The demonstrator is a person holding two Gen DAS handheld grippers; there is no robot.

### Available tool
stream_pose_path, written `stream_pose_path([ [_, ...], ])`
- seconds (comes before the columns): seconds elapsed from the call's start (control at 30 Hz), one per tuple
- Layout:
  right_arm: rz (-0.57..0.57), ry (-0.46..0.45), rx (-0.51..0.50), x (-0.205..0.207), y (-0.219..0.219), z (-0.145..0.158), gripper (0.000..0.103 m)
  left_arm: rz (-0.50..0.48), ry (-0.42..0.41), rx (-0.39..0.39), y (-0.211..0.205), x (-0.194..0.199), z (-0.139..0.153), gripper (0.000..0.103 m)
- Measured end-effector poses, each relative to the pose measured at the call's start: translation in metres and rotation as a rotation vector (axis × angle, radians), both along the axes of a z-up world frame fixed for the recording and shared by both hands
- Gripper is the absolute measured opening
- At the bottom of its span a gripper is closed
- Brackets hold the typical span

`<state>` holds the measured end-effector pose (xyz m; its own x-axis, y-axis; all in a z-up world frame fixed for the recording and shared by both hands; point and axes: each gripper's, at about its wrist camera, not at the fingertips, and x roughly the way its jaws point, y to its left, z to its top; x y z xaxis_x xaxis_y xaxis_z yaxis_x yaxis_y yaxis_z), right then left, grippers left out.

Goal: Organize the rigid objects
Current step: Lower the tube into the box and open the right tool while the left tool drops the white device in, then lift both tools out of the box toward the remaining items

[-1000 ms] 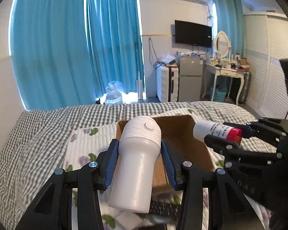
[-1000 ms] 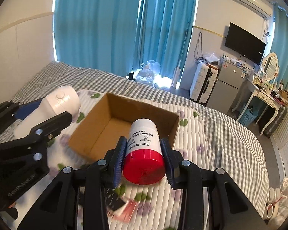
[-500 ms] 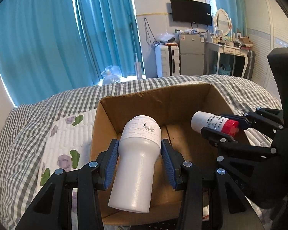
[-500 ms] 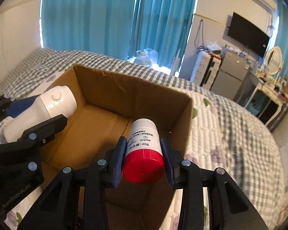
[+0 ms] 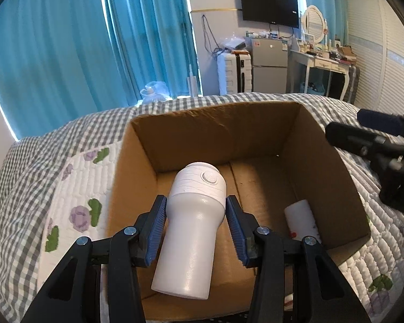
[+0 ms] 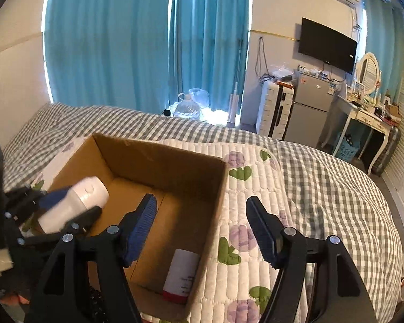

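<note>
Lower the white bottle [image 5: 192, 226], clenched in the left tongs [image 5: 194, 224] above the cardboard box [image 5: 229, 134], beside the small red-capped bottle [image 6: 181, 276] lying inside, right tongs [image 6: 202, 228] released, then release gently.

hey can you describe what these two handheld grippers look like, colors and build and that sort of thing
Both the left gripper and the right gripper are matte black plastic linkages joined by round silver bolts. Their jaws carry ribbed blue pads. No cables, sleeves or readable markings show on either.
</note>
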<state>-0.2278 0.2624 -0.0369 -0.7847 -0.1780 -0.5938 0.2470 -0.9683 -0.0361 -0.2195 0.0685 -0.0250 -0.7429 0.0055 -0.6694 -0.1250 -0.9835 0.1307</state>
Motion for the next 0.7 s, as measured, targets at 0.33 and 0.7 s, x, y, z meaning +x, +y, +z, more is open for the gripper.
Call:
stream_pose_path([
  [0.33, -0.046, 0.044, -0.003, 0.059, 0.021, 0.043, 0.080, -0.039, 0.072, 0.017, -0.003, 0.061, 0.039, 0.098],
  [0.7, -0.069, 0.057, -0.008, 0.162, 0.029, 0.086, 0.103, -0.032, 0.110, 0.039, -0.023, 0.157, 0.083, 0.103],
])
